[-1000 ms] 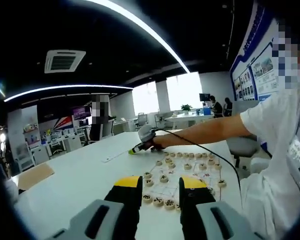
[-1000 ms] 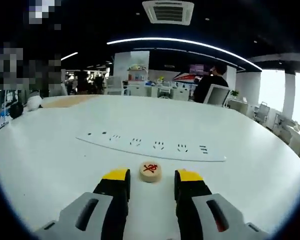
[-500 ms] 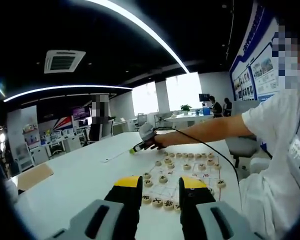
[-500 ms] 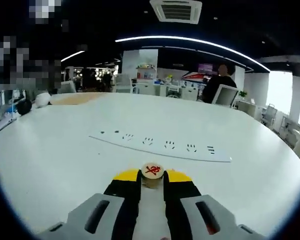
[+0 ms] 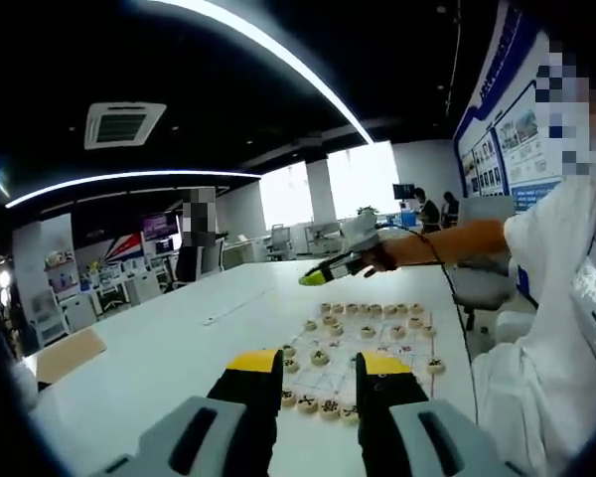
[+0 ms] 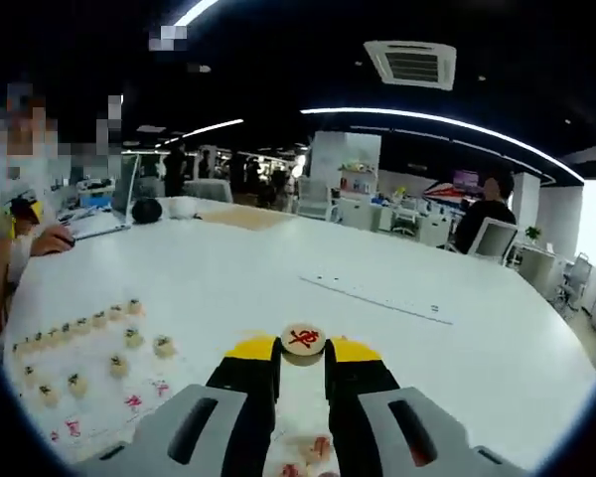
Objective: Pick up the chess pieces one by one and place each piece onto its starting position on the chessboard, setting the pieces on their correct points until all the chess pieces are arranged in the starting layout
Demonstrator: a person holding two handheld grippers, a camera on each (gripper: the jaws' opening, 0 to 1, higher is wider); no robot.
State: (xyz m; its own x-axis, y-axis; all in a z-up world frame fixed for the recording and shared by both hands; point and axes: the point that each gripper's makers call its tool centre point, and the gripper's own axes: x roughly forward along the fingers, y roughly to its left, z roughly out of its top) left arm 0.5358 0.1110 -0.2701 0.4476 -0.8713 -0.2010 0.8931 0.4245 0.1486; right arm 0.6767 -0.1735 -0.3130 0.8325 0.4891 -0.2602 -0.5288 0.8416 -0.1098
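Gripping a red-marked chess piece [image 6: 303,340] between its narrow yellow tips, the right gripper [image 6: 302,354] hangs above the chessboard [image 6: 119,397] at seven o'clock, while the left gripper [image 5: 320,366] gapes wide, holding nothing.

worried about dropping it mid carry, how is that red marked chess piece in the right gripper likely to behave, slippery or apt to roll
The red-marked chess piece looks like a stiff, smooth round disc, so it will probably not deform but may slip. The right gripper pinches only its rim, a hold that could let it twist. If dropped on edge onto the white table, it would likely roll.
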